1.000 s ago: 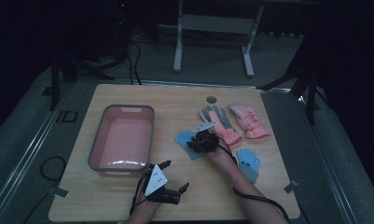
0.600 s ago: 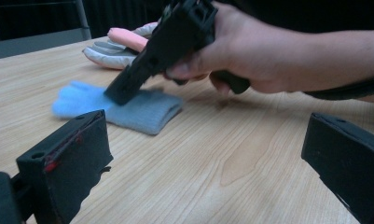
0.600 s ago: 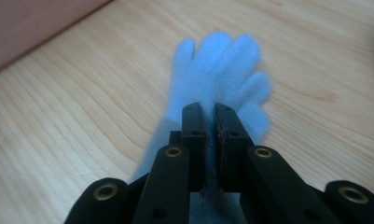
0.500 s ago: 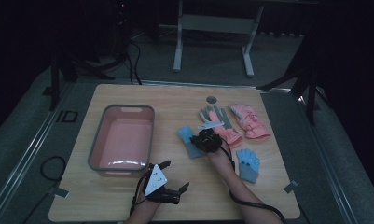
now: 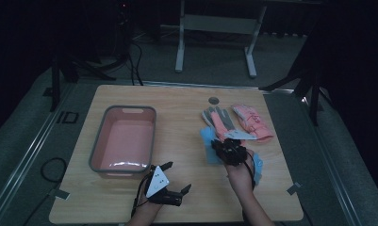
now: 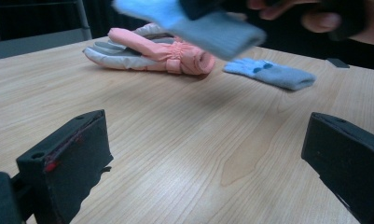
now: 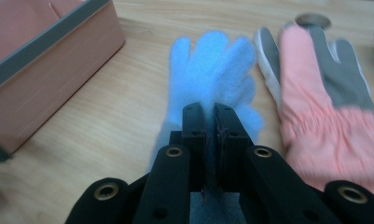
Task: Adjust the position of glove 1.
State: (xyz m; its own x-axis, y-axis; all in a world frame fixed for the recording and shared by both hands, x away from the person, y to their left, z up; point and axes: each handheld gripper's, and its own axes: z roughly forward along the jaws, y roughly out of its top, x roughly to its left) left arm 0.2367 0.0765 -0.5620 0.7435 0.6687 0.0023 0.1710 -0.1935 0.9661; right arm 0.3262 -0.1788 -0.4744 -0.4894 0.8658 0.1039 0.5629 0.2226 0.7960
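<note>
Right gripper (image 7: 210, 112): jaws pinched nearly together on the cuff end of a light blue glove (image 7: 212, 79), having just been closing with the knit between them. Glove lifted off the table (image 5: 186, 117), seen raised in the left gripper view. Its long axis runs along the jaws, fingers pointing away from the gripper toward the far edge. It hangs just beside the pink-and-grey glove (image 7: 315, 88), with the pink bin (image 5: 125, 141) to its left. Left gripper (image 5: 175, 179): jaws wide apart, holding nothing, low over bare wood near the bin.
</note>
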